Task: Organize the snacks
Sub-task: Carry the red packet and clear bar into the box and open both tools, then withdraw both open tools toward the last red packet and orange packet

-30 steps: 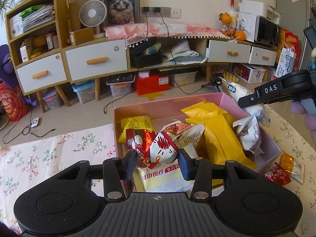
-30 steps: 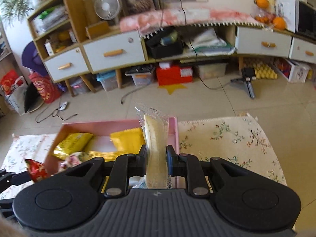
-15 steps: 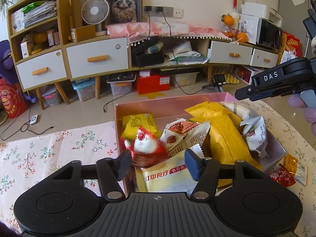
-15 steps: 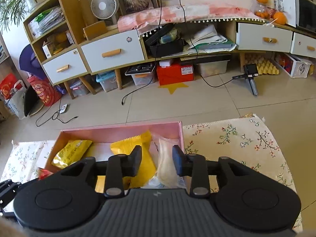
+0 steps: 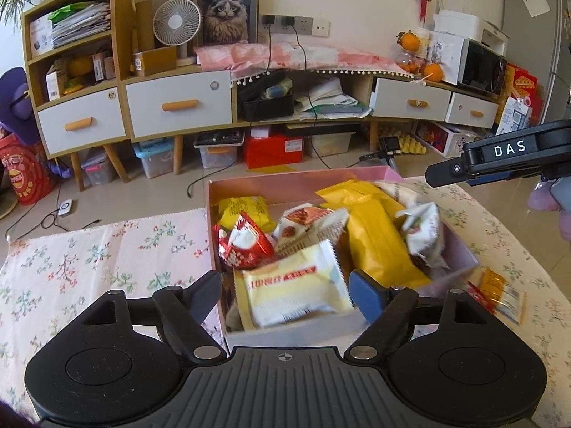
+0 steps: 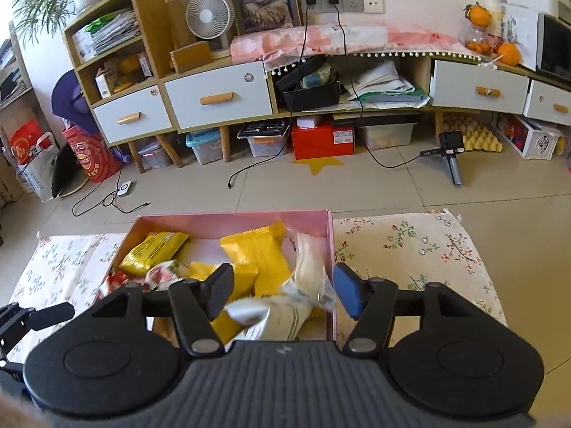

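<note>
From my left wrist camera, the left gripper (image 5: 283, 287) now stands with its jaws apart and still opening, nothing pressed between the pads; a second ago they were closed on the red-and-white foil snack packet (image 5: 244, 246), which now lies free inside the pink cardboard box (image 5: 460, 251), just beyond the pale yellow flat biscuit packet (image 5: 294, 292) that sits nearest me. I judge that drop as done. The red packet lies tilted, its long axis running from near left toward far right, leaning on the white crinkled packet (image 5: 310, 224) beside it. The long yellow packets (image 5: 378, 239) run from the far wall toward the near right corner. On the floral tablecloth (image 5: 89, 260), outside the box to the right, a small orange-and-red sachet (image 5: 496, 294) remains unsorted. From my right wrist camera, the right gripper (image 6: 282, 292) is likewise opening, jaws apart; the clear-wrapped cream wafer packet (image 6: 308, 267) it was clamping upright a second ago has dropped into the box's right end, against the pink wall (image 6: 331, 249), its long axis pointing away from me, and no pad touches it. Both hands are empty, so I reckon the sachet comes next.
</note>
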The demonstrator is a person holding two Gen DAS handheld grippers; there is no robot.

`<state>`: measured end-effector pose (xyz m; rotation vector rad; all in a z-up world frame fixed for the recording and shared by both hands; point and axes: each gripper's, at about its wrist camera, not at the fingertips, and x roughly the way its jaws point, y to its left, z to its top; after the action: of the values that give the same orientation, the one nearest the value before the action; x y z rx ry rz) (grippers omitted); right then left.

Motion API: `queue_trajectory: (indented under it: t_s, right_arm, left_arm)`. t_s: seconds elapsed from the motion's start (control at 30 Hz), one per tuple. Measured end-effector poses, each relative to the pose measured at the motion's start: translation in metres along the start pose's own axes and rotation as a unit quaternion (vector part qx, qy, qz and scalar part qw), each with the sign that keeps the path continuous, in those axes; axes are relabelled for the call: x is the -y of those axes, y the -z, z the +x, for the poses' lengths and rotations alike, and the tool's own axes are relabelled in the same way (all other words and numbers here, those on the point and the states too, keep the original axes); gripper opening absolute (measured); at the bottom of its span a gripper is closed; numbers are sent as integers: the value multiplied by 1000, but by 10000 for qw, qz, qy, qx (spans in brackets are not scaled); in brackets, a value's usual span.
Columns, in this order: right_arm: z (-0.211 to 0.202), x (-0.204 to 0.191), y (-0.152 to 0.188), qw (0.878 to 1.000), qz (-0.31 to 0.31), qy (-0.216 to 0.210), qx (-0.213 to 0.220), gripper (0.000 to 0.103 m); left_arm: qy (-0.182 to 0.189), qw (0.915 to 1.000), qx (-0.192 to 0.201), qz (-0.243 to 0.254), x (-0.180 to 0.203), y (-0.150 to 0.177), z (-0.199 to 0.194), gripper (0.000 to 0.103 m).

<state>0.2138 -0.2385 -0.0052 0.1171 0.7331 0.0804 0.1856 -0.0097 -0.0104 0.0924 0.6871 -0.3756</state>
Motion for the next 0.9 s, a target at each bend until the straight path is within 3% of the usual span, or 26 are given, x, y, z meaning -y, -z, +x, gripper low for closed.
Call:
queue_trajectory:
  t_s: [0.23, 0.9]
  right_arm:
    - [-30, -7, 20, 10000, -54, -40, 31, 74]
    - [-79, -27, 80, 9996, -280, -7, 70, 96]
  left_arm:
    - [43, 9999, -92, -29, 11, 12, -28, 89]
    - [30, 9990, -354, 285, 41, 56, -76, 96]
